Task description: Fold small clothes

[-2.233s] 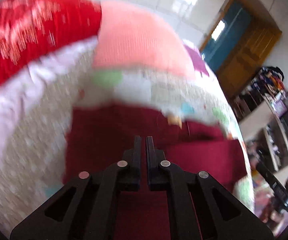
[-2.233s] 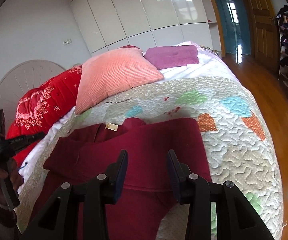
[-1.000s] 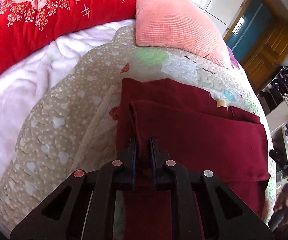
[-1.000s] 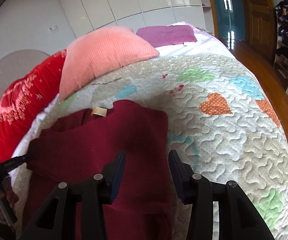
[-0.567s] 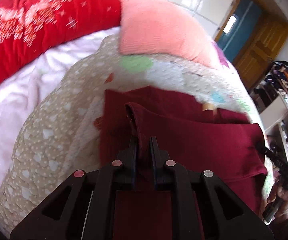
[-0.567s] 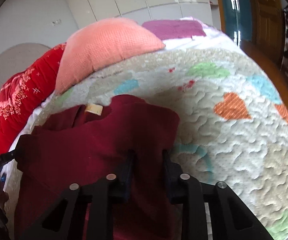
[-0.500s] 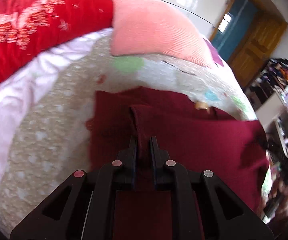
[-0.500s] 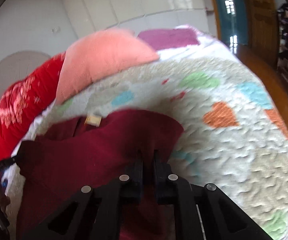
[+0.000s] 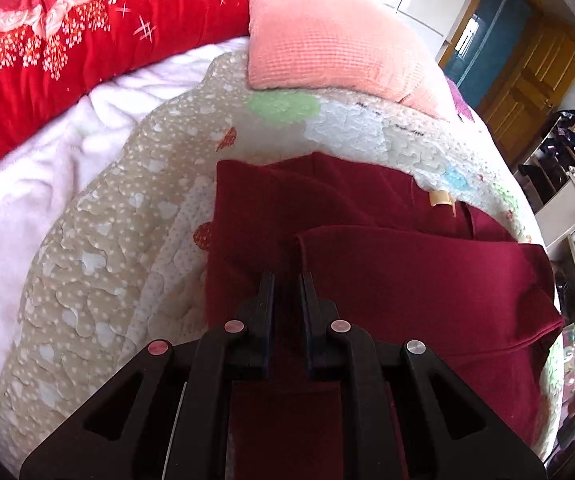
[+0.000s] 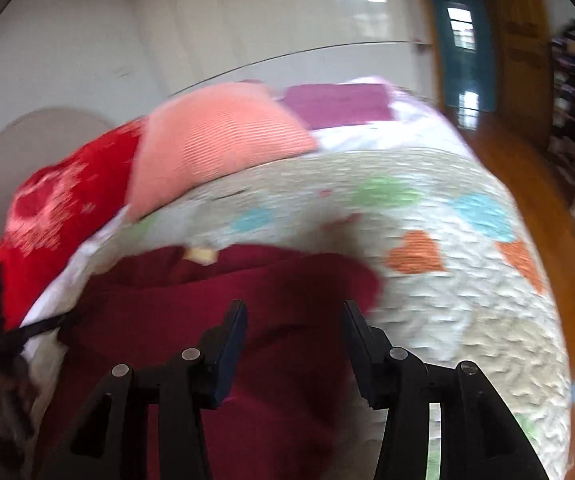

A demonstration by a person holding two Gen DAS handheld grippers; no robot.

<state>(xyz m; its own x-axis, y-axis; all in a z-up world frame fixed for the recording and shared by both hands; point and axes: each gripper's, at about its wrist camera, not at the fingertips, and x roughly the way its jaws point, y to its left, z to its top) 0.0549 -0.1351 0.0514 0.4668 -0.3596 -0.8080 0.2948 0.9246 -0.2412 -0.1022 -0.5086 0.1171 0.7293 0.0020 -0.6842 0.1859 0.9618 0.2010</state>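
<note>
A dark red garment (image 9: 387, 256) lies partly folded on the quilted bedspread (image 9: 99, 248), a folded layer lying over its right part. A tan label (image 9: 439, 199) shows at its far edge. My left gripper (image 9: 287, 276) sits low over the garment's left part, jaws nearly together with a narrow gap; the folded edge lies just beyond the tips, not pinched. In the blurred right wrist view, my right gripper (image 10: 293, 308) is wide open above the garment (image 10: 223, 304), holding nothing. The other gripper (image 10: 19, 332) shows at the far left there.
A salmon pillow (image 9: 327, 40) and a red floral quilt (image 9: 67, 36) lie at the head of the bed, with a purple pillow (image 10: 339, 104) beyond. White fleece blanket (image 9: 27, 184) on the left. Wooden floor (image 10: 527, 168), door and shelves on the right.
My right gripper, shut on the garment's edge half a second ago, has opened wide and let it go. My left gripper's jaws have parted slightly and released the fold, which now lies flat.
</note>
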